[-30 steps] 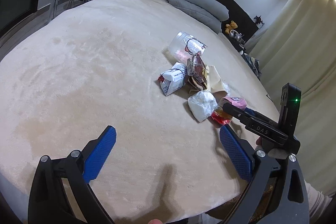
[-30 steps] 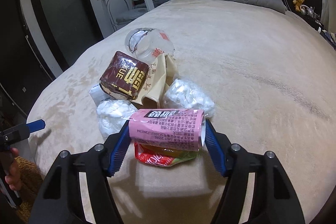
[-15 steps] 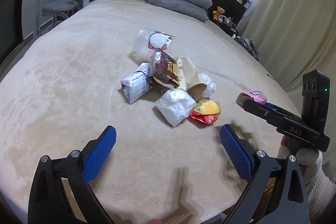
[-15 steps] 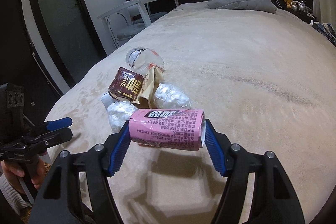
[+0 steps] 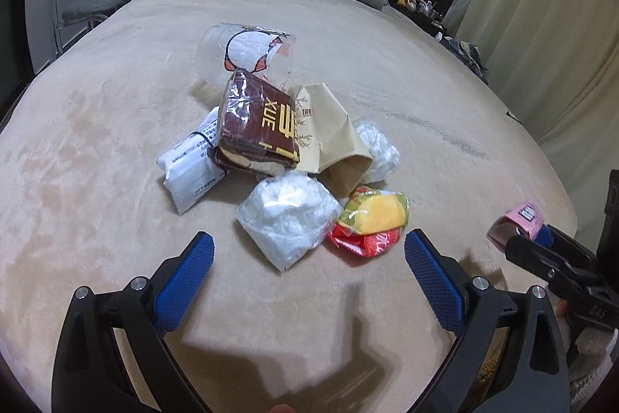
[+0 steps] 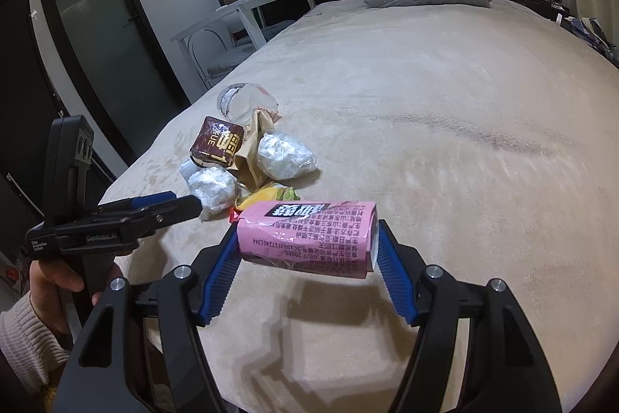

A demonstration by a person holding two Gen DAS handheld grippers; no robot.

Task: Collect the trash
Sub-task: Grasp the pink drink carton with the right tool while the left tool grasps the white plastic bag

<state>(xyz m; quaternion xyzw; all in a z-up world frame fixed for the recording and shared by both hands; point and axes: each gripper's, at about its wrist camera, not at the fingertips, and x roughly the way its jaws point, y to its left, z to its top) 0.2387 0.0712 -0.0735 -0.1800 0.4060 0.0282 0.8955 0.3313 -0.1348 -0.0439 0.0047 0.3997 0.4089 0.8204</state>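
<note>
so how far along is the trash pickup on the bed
Nothing visibly binned yet. In hand: the right tongs grip the pink carton above the bed. Left: the pile, including the brown packet, white bag and yellow-red wrapper. The left tongs are open, empty.

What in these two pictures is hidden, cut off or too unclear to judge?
- Trash bin: in neither view, so the pink carton has no visible destination.
- White packet: partly under the brown packet; print too small in the left wrist view.
- Red wrapper: mostly behind the carton in the right wrist view.
- Right gripper: cut by the frame edge in the left wrist view.
</note>
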